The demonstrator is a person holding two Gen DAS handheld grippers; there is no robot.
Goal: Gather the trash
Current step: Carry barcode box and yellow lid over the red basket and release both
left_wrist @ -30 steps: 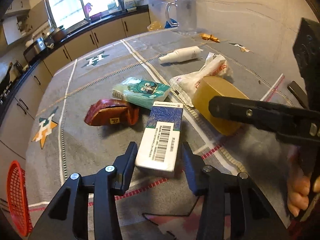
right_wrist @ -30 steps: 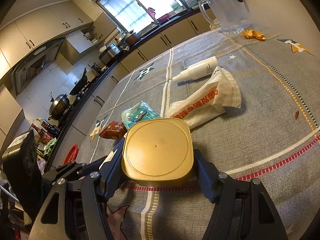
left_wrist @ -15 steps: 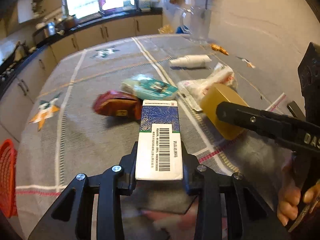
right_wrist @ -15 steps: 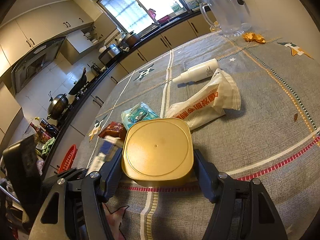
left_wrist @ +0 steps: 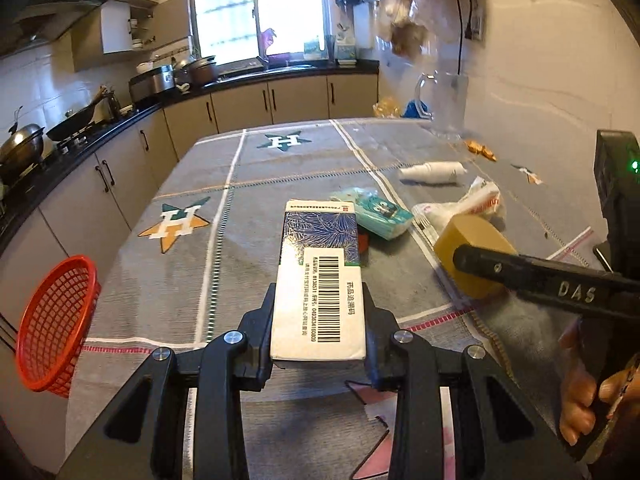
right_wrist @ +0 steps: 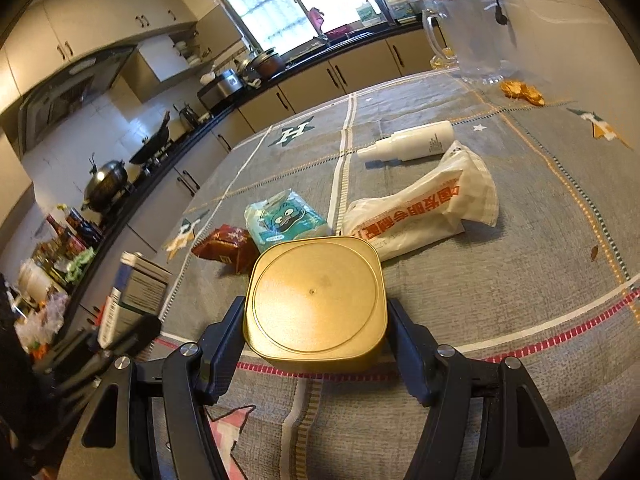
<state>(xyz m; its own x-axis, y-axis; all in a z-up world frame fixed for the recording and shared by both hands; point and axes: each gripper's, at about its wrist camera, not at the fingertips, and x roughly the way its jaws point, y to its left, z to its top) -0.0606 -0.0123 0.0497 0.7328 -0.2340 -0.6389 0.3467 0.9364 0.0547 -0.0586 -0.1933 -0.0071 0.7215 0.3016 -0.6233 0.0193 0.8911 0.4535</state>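
Note:
My left gripper (left_wrist: pixel 318 332) is shut on a blue and white medicine box (left_wrist: pixel 320 280) with a barcode and holds it above the table. The box also shows at the left of the right wrist view (right_wrist: pixel 132 296). My right gripper (right_wrist: pixel 316 320) is shut on a square gold tin (right_wrist: pixel 316 300), which also shows in the left wrist view (left_wrist: pixel 468 252). On the grey tablecloth lie a teal tissue pack (right_wrist: pixel 284 218), a red-brown wrapper (right_wrist: pixel 224 242), a white plastic bag (right_wrist: pixel 424 208) and a white bottle (right_wrist: pixel 412 146).
A red mesh basket (left_wrist: pixel 56 324) hangs off the table's left edge. A clear glass jug (right_wrist: pixel 472 40) and orange peel scraps (right_wrist: pixel 520 90) sit at the far right by the wall. Kitchen counters with pots run along the left and back.
My left gripper closed on the medicine box, lifted it off the table and swung left, so the basket came into view. My right gripper kept hold of the gold tin, barely moving.

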